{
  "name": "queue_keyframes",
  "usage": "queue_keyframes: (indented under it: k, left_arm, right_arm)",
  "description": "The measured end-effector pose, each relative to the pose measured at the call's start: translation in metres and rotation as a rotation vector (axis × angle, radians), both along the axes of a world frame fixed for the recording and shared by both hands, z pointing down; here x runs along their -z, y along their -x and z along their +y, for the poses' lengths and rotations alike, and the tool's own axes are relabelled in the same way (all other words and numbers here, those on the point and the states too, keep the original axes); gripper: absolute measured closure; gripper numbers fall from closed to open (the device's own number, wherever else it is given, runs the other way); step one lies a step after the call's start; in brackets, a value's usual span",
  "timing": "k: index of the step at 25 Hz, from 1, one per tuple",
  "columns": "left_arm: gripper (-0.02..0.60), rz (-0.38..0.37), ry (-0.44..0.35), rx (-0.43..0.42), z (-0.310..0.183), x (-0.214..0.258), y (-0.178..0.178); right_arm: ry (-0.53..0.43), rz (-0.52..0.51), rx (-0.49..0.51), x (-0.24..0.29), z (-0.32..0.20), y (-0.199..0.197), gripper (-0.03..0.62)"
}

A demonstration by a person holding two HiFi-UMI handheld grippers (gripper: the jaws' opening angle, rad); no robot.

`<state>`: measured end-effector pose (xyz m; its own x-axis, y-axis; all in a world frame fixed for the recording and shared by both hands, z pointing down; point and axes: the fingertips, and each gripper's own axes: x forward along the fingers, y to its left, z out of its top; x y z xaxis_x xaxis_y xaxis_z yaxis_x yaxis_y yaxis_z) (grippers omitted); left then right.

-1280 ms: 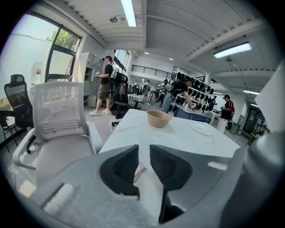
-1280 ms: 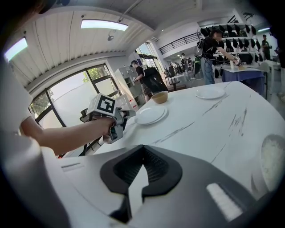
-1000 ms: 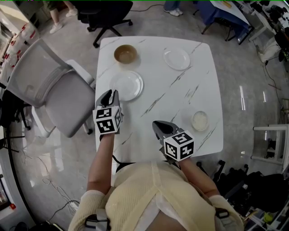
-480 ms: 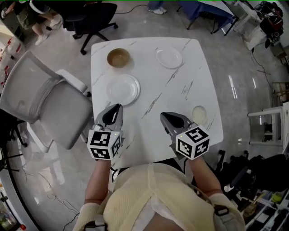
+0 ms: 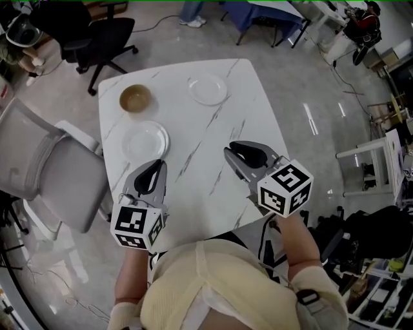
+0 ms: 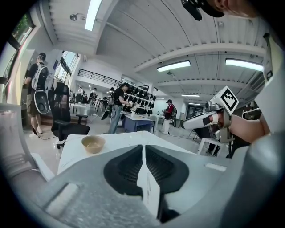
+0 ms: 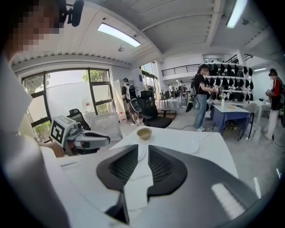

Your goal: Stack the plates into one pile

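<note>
Two white plates lie on the white marble table (image 5: 213,187): one at the far side (image 5: 208,89), one at the left (image 5: 145,141). A brown bowl (image 5: 135,98) stands behind the left plate. My left gripper (image 5: 157,164) hovers over the table's near left, just short of the left plate, jaws shut and empty. My right gripper (image 5: 230,150) hangs over the near right; its jaws have just been opening and hold nothing. The left gripper view shows the closed jaws (image 6: 142,149) and the bowl (image 6: 93,143). In the right gripper view the parted jaws (image 7: 142,153) point toward the bowl (image 7: 144,133).
A grey mesh chair (image 5: 45,174) stands against the table's left side. A black office chair (image 5: 97,38) and a blue-draped table (image 5: 258,13) are beyond the far edge. A white stool (image 5: 368,167) stands to the right. People stand further back (image 7: 201,95).
Both grippers have risen off the table and look larger. The right jaws have parted. The small dish near the right edge is now hidden behind the right gripper.
</note>
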<state>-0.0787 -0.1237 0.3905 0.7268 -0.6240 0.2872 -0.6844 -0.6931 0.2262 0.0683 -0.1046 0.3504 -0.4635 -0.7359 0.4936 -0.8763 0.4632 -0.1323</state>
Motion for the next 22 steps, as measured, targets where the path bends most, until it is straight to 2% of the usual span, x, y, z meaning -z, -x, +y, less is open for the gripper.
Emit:
queue_keyframes:
  k: [8,13,18,22]
  left_arm:
    - [0.571,-0.002,-0.036,0.026,-0.007,0.017,-0.031]
    - [0.56,-0.002,-0.055,0.019,-0.014,0.023,-0.058]
    - [0.561,-0.016,-0.042,0.031,-0.028,0.018,-0.073]
    - [0.561,0.017,-0.025,0.056,-0.046,0.017,-0.086]
  right_arm:
    - [-0.003,0.034,0.039,0.02,-0.027,-0.051,0.519]
    - [-0.01,0.103,0.066,0.03,-0.058,-0.082,0.48]
    - [0.012,0.116,0.07,0.019,-0.096,-0.103,0.474]
    - [0.047,0.099,0.071,-0.002,-0.124,-0.116,0.468]
